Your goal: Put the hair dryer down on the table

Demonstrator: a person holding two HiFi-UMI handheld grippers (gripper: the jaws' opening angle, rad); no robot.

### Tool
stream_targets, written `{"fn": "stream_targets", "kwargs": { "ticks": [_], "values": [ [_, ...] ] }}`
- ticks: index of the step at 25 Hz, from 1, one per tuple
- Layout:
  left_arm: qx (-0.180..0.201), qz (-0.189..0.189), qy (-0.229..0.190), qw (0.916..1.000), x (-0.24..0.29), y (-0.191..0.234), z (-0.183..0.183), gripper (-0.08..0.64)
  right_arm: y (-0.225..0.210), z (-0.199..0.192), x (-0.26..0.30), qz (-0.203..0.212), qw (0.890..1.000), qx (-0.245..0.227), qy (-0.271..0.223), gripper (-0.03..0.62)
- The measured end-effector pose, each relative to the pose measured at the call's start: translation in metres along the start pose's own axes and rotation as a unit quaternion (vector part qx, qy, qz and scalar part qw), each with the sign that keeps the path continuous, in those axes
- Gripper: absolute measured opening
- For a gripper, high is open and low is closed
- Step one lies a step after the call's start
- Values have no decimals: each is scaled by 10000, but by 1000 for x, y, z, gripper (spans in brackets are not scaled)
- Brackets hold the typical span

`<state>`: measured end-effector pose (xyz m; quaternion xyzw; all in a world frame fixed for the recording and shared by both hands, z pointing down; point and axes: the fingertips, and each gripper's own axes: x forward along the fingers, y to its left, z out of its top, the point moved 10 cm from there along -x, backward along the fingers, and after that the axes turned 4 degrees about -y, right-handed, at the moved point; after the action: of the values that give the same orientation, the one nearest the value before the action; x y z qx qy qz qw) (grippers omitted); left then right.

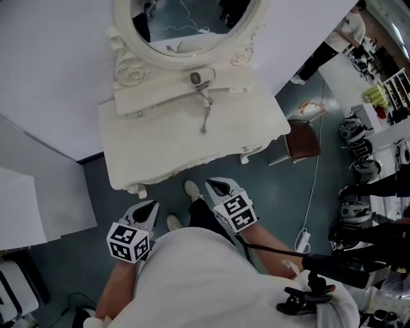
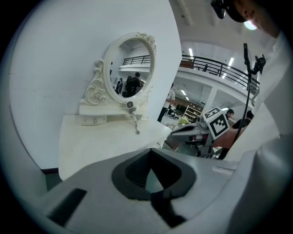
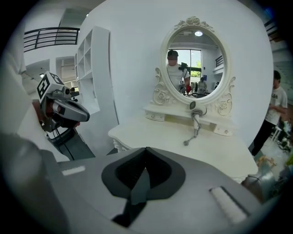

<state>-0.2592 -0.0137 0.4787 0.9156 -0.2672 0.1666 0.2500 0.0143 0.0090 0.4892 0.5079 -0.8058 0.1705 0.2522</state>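
Observation:
The hair dryer (image 1: 198, 78) rests on the small shelf under the oval mirror (image 1: 192, 19), and its cord (image 1: 205, 114) trails down onto the white dressing table (image 1: 154, 154). It also shows in the left gripper view as the hair dryer (image 2: 130, 105) and in the right gripper view as the hair dryer (image 3: 194, 106). My left gripper (image 1: 152, 205) and right gripper (image 1: 211, 185) hang close to my body, short of the table's front edge. Both are shut and hold nothing. Each one appears in the other's view: right gripper (image 2: 181, 132), left gripper (image 3: 81, 117).
A brown stool (image 1: 302, 141) stands right of the table, with a white cable (image 1: 314, 186) running over the floor. Helmets and gear (image 1: 355, 166) crowd the far right, where a person (image 1: 339, 38) stands. A white cabinet (image 1: 19, 205) is at the left.

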Motion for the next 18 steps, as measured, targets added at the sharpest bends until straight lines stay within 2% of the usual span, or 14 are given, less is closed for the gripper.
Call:
{"fn": "stream_targets", "kwargs": {
  "ticks": [6, 18],
  "values": [
    [25, -120, 23, 9999, -6, -7, -11, 2, 21, -7, -14, 40, 10000, -9, -69, -2],
    [-21, -61, -3, 10000, -21, -4, -21, 2, 39, 1, -14, 188, 9996, -164, -124, -2]
  ]
}}
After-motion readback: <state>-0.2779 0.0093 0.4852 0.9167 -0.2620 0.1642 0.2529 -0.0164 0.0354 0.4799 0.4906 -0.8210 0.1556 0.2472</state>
